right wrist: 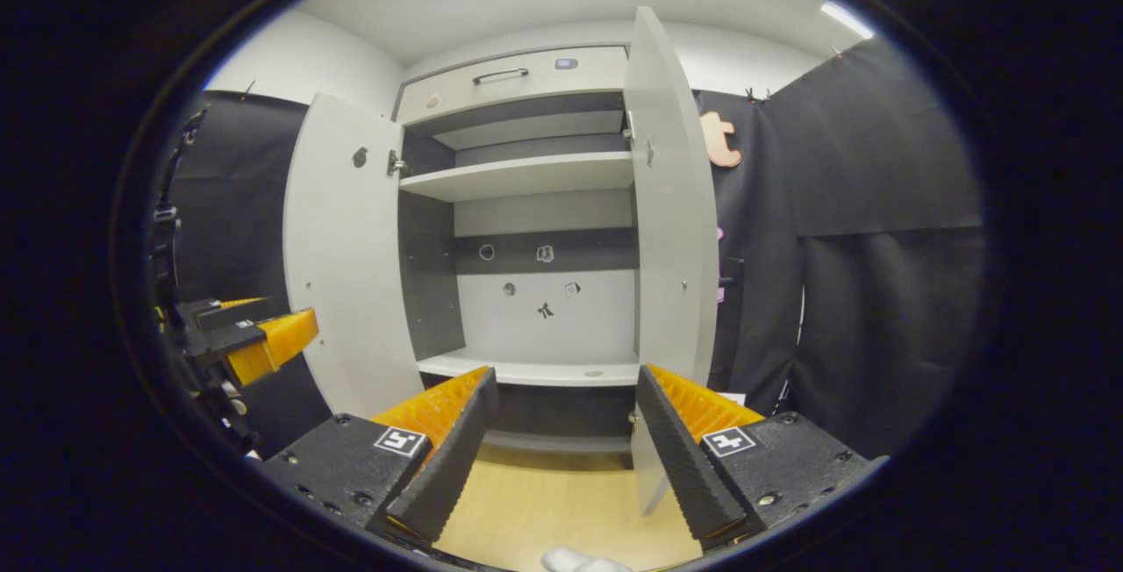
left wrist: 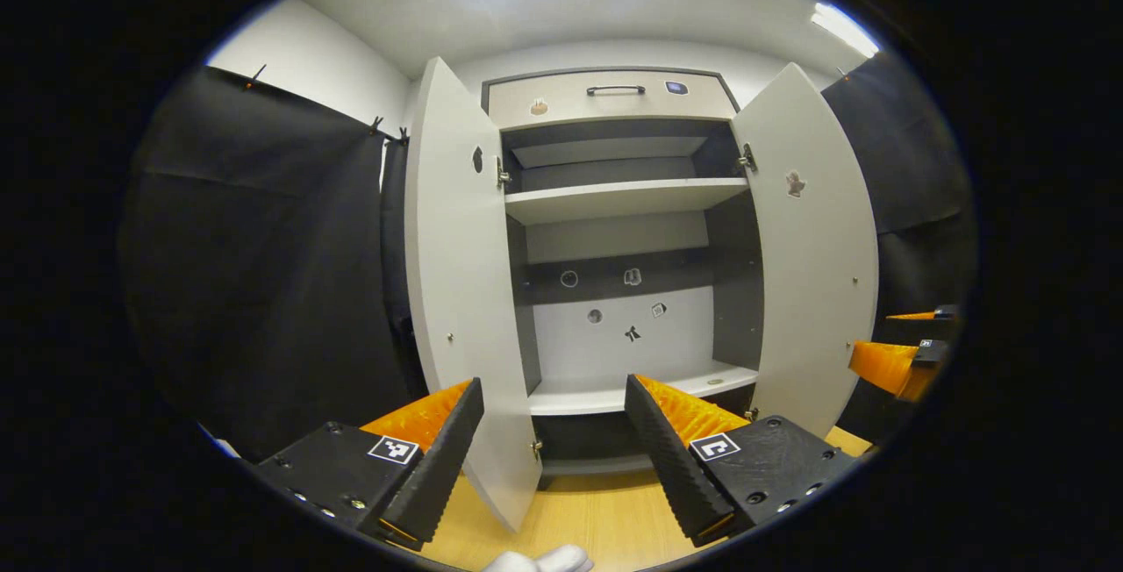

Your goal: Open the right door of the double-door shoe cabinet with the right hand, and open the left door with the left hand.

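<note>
Both claws — left claw (left wrist: 553, 458), right claw (right wrist: 561, 458) — gape, level.

1. The shoe cabinet (left wrist: 614, 203) is showing pale grey-white shelves and a dark charcoal inner frame.
2. The left door (left wrist: 456, 291) and the right door (left wrist: 811, 256) are showing plain pale grey-white inner faces, each wearing one small sticker.
3. The drawer front (left wrist: 610, 98) is showing light beige with a dark handle (left wrist: 616, 89).
4. The cabinet's back panel (left wrist: 623, 335) is showing white below a dark band, dotted with small stickers.
5. The floor (left wrist: 605, 519) is showing a light yellowish wood grain.
6. The booth curtain (left wrist: 263, 274) is hanging black; the ceiling (left wrist: 526, 2) is glowing white.
7. Each gripper body is carrying a black-and-white square marker (right wrist: 400, 441).
</note>
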